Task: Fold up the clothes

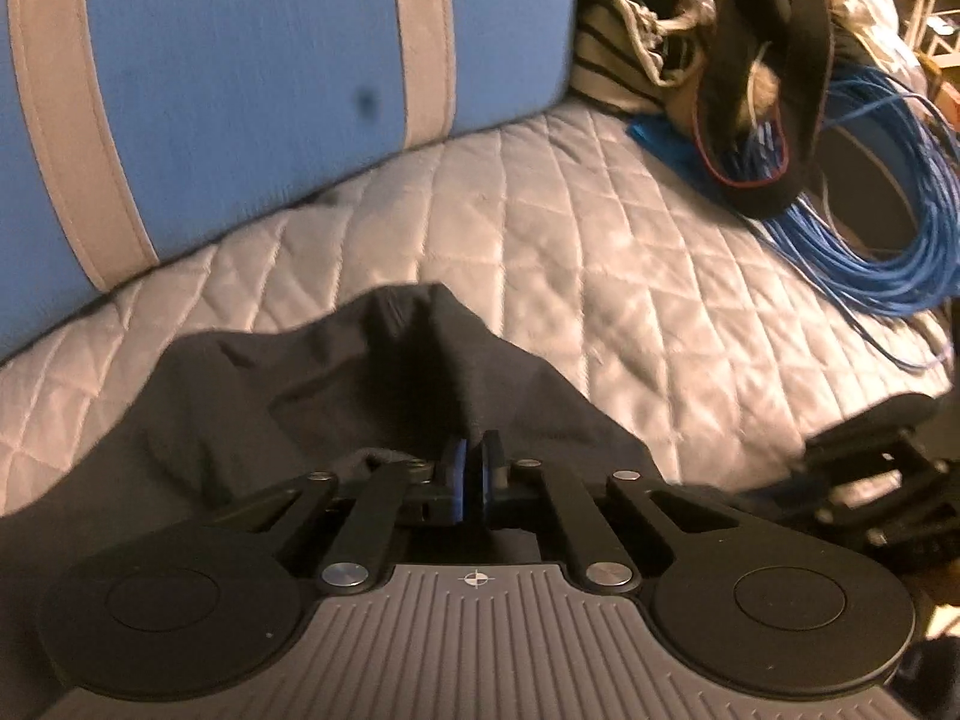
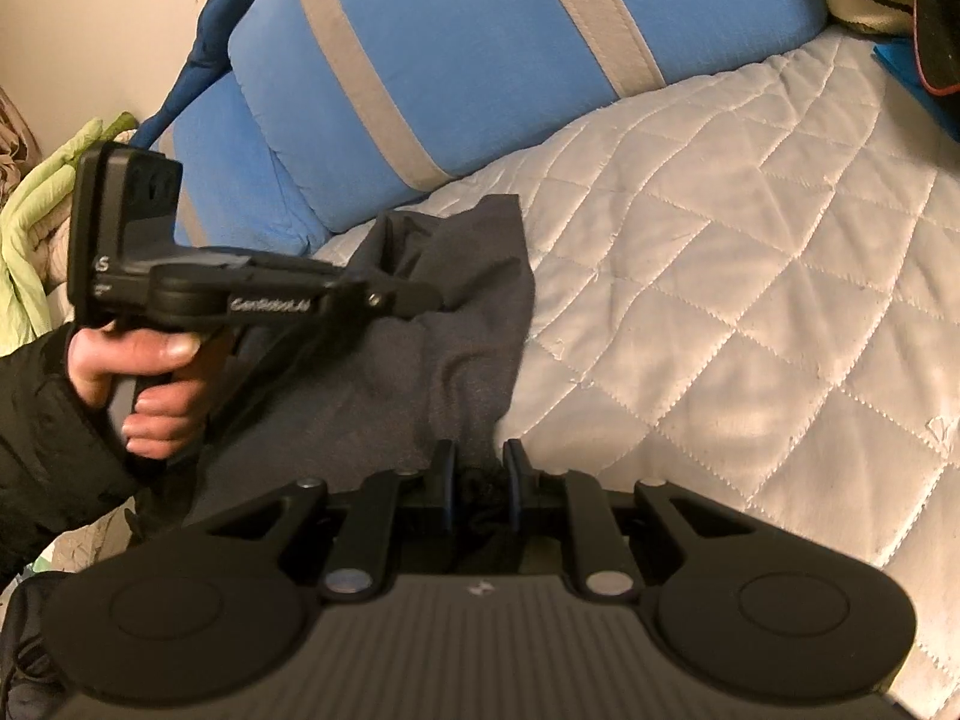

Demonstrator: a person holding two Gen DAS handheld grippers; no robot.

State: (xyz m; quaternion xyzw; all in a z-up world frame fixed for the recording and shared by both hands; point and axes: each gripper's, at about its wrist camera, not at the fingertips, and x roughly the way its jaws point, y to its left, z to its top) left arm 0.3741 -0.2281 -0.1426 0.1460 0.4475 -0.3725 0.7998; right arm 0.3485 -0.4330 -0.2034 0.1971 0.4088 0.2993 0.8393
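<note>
My left gripper (image 1: 473, 474) pinches the soft, limp dark garment (image 1: 372, 396); my right gripper (image 2: 478, 483) clamps its bunched edge, so I'd take corners next.

The dark garment (image 1: 372, 396) is running off the bottom left of the left wrist view, so its full shape isn't showing. The right hand-held gripper (image 2: 478, 483) is covering the cloth bunched between its fingers. The blue cable coil (image 1: 888, 240) is getting cut off at the right edge.
</note>
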